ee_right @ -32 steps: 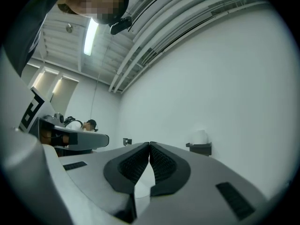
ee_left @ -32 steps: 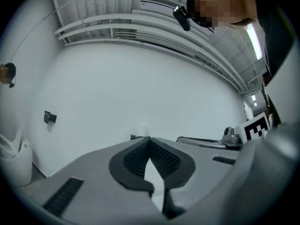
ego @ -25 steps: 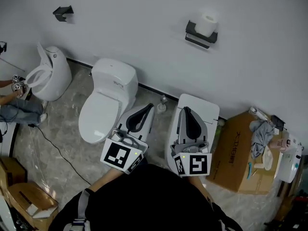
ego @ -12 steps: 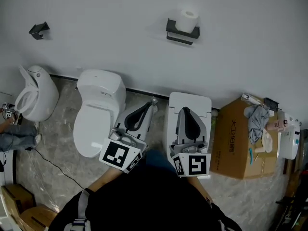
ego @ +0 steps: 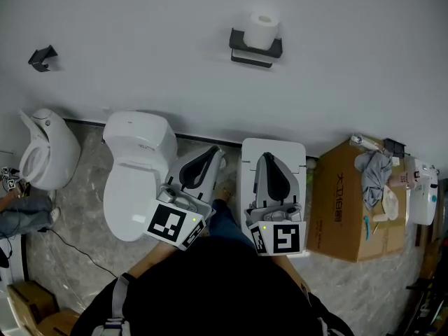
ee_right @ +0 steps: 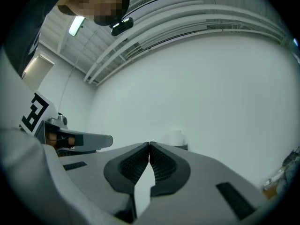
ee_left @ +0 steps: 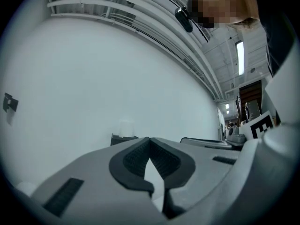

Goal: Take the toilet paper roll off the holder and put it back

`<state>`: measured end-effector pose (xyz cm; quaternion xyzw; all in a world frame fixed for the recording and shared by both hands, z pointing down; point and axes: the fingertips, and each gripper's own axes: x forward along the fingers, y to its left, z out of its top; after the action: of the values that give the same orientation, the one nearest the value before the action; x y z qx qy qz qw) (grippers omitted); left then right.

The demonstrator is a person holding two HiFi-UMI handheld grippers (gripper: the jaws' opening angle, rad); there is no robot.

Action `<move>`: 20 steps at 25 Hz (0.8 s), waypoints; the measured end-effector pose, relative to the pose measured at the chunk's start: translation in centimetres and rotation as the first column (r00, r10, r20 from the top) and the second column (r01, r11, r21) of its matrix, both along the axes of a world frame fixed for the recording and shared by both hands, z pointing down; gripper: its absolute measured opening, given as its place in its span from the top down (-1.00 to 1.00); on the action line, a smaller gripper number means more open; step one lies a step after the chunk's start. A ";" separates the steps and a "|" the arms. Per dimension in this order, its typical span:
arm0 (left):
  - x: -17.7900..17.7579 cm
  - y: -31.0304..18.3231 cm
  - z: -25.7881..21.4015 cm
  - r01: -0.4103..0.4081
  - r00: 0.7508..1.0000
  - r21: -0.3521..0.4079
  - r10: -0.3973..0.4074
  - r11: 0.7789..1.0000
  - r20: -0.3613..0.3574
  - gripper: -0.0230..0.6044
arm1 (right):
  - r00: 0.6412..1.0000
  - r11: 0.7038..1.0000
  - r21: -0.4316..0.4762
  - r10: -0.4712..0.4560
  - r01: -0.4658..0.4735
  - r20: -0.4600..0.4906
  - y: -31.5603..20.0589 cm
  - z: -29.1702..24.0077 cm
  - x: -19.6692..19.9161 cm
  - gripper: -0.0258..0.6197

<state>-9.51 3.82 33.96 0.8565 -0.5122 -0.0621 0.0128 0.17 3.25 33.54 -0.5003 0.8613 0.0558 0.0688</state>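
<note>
only in head view: toilet (ego: 136,170), cardboard box (ego: 341,198). toilet paper roll (ego: 264,29) upright on holder (ego: 250,53), well beyond left tongs (ego: 216,152) and right tongs (ego: 267,159), both pressed together, empty.

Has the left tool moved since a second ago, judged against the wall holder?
Yes. In the head view the left tool has shifted right, away from the round white toilet and closer to below the toilet paper holder.

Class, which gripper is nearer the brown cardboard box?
Right. The right gripper is left of the brown cardboard box in the head view; the left gripper is farther left.
</note>
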 end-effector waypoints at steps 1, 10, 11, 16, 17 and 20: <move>0.1 -0.9 0.0 -0.003 1.000 0.003 0.003 1.000 0.001 0.91 | 1.000 1.000 0.003 0.000 0.000 -0.001 -0.8 0.0 0.0 0.85; 0.1 -9.2 -0.3 -0.022 1.000 0.019 0.021 1.000 0.011 0.91 | 1.000 1.000 0.017 0.001 -0.001 -0.003 -9.5 -0.3 -1.0 0.85; 0.0 -10.2 -0.2 -0.023 1.000 0.016 0.023 1.000 0.011 0.91 | 1.000 1.000 0.017 0.001 -0.001 -0.003 -10.5 -0.4 -1.1 0.85; -1.5 -14.9 -0.1 0.000 1.000 0.005 0.000 1.000 0.007 0.91 | 1.000 1.000 0.006 -0.005 0.005 -0.007 -15.5 -0.4 -1.8 0.85; -1.8 -15.8 -0.1 0.007 1.000 0.003 -0.007 1.000 0.006 0.91 | 1.000 1.000 0.002 -0.007 0.007 -0.008 -16.4 -0.4 -1.9 0.85; -2.3 -18.3 -0.4 0.025 1.000 -0.006 -0.025 1.000 0.000 0.91 | 1.000 1.000 -0.007 -0.017 0.017 -0.016 -18.8 -0.5 -2.1 0.85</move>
<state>-11.83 -14.45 33.60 0.8501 -0.5229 -0.0607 0.0146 -1.96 -15.56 33.03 -0.4927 0.8663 0.0563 0.0605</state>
